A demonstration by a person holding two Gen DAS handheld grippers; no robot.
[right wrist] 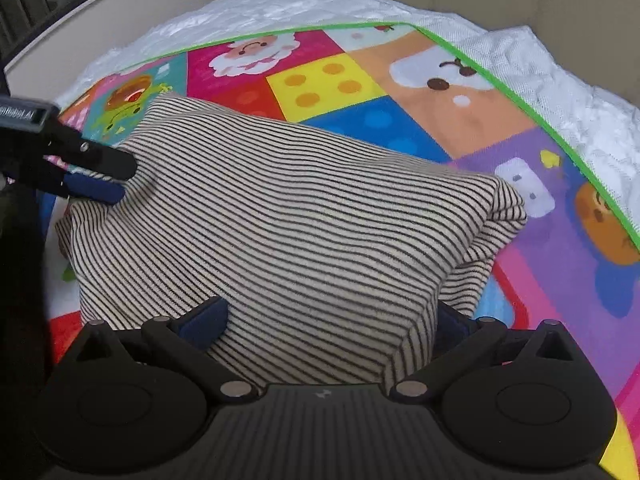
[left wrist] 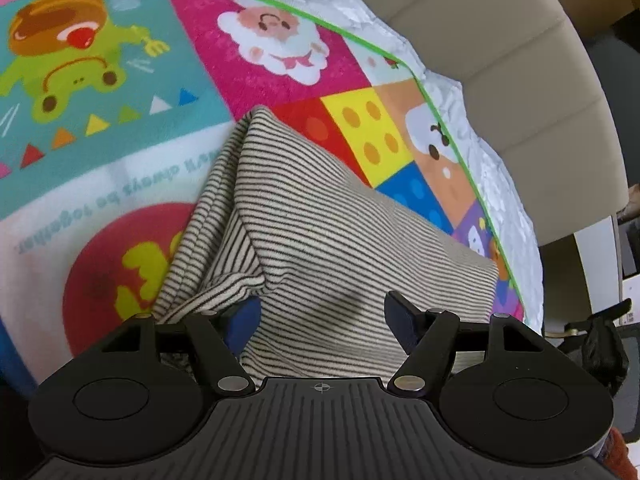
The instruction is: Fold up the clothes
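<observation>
On the mat [right wrist: 460, 120] over a white bed [right wrist: 560, 92], both grippers, left [left wrist: 324, 320] and right [right wrist: 332, 320], gape wide around the folded striped garment [right wrist: 280, 220], gripping nothing.

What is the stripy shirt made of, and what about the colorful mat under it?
The striped garment looks like a soft knit, probably cotton: matte, slightly fuzzy, with fine ribbed lines, and it bends in thick folds. The cartoon mat looks like short fleecy printed fabric with a stitched green edge, though it could be padded foam beneath.
</observation>
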